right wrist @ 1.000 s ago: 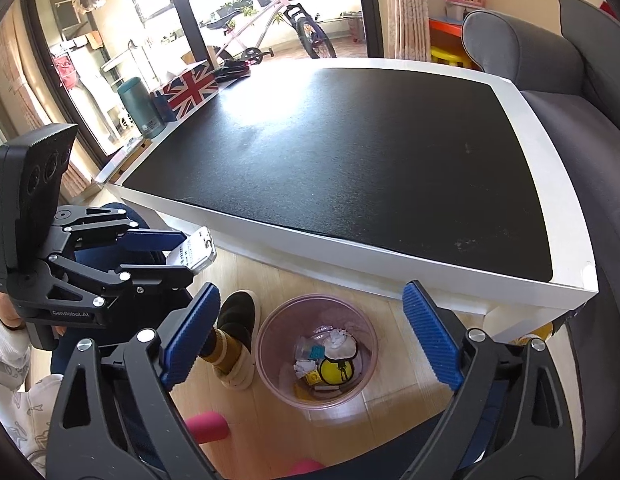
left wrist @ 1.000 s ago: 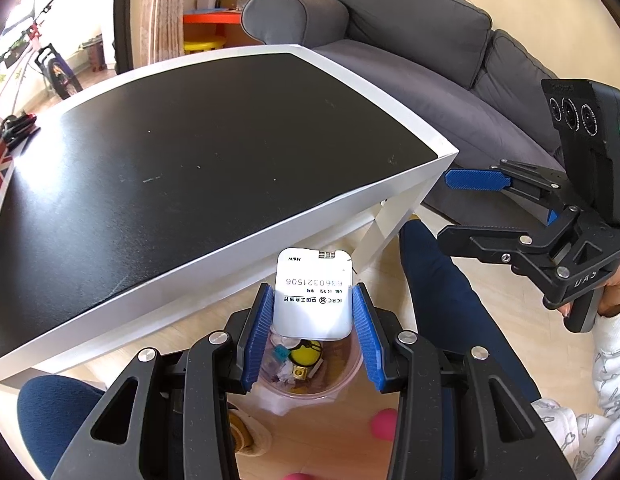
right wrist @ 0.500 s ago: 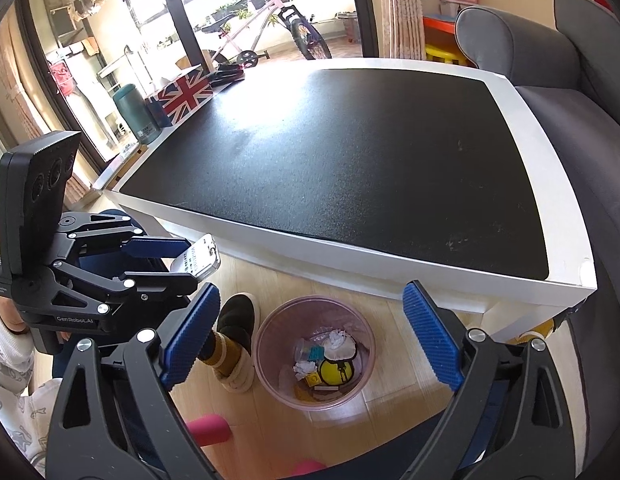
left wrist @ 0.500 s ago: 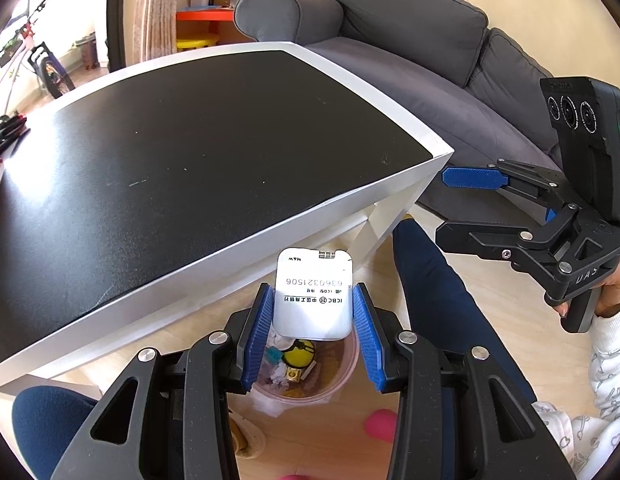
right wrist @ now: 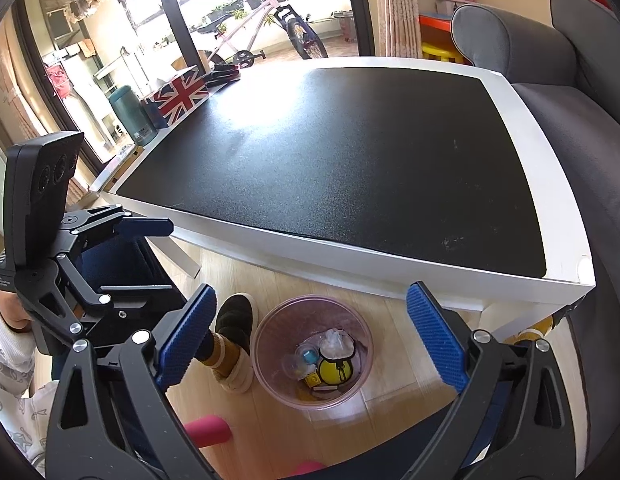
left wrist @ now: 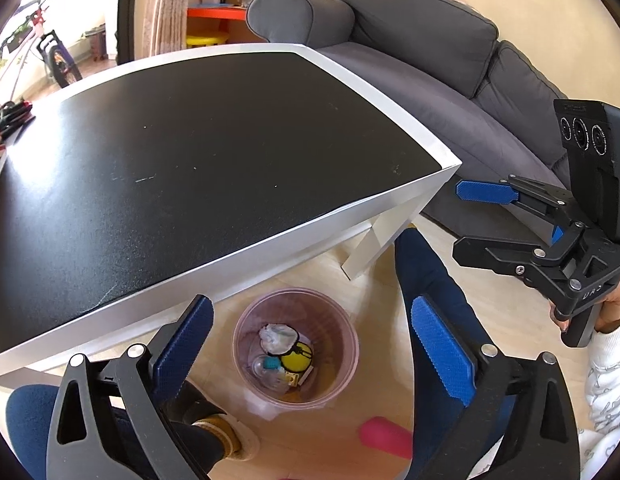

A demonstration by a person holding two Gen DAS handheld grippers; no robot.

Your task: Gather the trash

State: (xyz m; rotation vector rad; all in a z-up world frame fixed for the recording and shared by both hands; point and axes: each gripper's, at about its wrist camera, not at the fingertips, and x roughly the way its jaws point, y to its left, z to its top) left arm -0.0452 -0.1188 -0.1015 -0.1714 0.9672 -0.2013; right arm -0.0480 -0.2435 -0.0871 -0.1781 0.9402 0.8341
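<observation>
A pink translucent trash bin (left wrist: 342,332) stands on the wooden floor beside the table; it also shows in the right wrist view (right wrist: 269,328). It holds crumpled white paper (left wrist: 277,338), a yellow round item (left wrist: 295,360) and other small scraps. My left gripper (left wrist: 312,346) is open and empty, right above the bin. My right gripper (right wrist: 310,338) is open and empty, also above the bin. The right gripper shows at the right of the left wrist view (left wrist: 476,220), the left gripper at the left of the right wrist view (right wrist: 149,264).
A low table with a black top and white rim (left wrist: 318,224) stands just past the bin. A grey sofa (left wrist: 450,64) is to the right. A Union Jack box (right wrist: 181,94) and a green flask (right wrist: 131,114) sit at the table's far left. My legs and slippers (right wrist: 231,340) flank the bin.
My left gripper has opened and the white card it held is gone from its fingers. The right gripper has stayed open and hardly moved.
</observation>
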